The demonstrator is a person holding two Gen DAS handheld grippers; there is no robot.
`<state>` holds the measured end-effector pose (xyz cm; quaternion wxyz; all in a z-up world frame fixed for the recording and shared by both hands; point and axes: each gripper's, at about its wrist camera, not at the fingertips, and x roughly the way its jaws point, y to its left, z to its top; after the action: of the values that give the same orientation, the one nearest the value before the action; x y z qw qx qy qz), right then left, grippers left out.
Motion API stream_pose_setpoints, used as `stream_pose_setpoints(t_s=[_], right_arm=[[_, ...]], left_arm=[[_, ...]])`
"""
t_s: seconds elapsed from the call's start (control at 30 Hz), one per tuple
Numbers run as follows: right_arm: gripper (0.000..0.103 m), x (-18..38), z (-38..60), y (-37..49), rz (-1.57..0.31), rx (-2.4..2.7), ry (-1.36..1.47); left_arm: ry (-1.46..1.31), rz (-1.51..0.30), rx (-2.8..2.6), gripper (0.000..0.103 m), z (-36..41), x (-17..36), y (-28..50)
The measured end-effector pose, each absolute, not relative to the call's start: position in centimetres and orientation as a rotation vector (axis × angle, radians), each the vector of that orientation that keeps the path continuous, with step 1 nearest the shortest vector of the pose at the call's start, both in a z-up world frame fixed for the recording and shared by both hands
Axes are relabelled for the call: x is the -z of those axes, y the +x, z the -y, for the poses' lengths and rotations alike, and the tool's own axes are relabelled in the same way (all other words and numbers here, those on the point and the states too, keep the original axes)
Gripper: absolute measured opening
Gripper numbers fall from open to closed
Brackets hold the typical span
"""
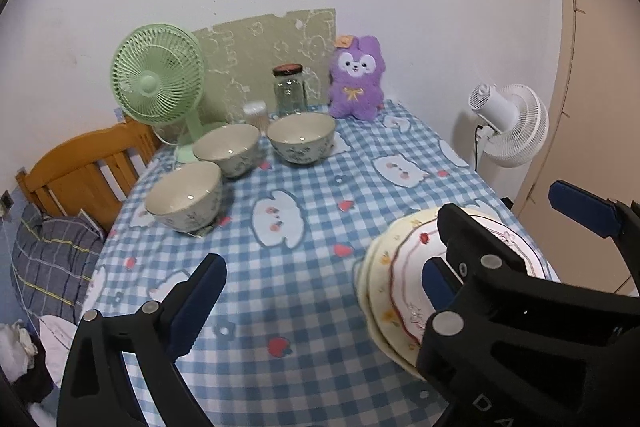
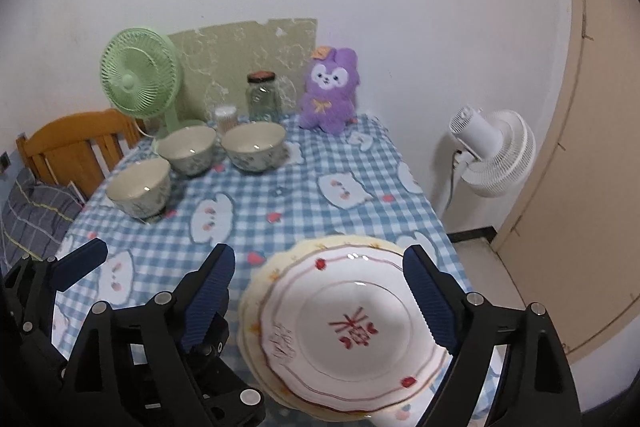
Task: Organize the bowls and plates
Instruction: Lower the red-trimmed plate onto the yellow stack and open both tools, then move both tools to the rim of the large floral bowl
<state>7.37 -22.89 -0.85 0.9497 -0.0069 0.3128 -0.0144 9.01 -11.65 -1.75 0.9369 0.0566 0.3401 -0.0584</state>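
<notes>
Three cream bowls with a floral pattern stand at the table's far left: the nearest point(image 1: 184, 201) point(image 2: 139, 187), the middle point(image 1: 227, 148) point(image 2: 187, 149) and the right one point(image 1: 301, 137) point(image 2: 254, 145). A stack of plates point(image 1: 404, 291) point(image 2: 348, 331), the top one white with a red character, lies at the near right edge of the table. My right gripper point(image 2: 320, 303) is open, its jaws straddling the plates above them. My left gripper point(image 1: 324, 303) is open and empty over the cloth just left of the plates. The right gripper point(image 1: 516, 227) also shows in the left wrist view.
The table has a blue checked cloth point(image 1: 304, 187). At the back stand a green desk fan point(image 1: 156, 83), a glass jar point(image 1: 290, 89), a small cotton-swab container point(image 1: 256, 115) and a purple plush toy point(image 1: 356, 79). A wooden headboard point(image 1: 80, 167) is left; a white fan point(image 1: 512, 125) stands right.
</notes>
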Motion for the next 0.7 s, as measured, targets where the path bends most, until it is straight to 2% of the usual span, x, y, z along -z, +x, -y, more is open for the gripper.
stream_pose_setpoints(t_s=[0.7], right_arm=[[0.088, -1.0, 14.7, 12.2, -0.614, -0.044, -0.008]], left_arm=[[0.078, -0.654, 0.052, 0.100, 3.5, -0.1, 13.4]])
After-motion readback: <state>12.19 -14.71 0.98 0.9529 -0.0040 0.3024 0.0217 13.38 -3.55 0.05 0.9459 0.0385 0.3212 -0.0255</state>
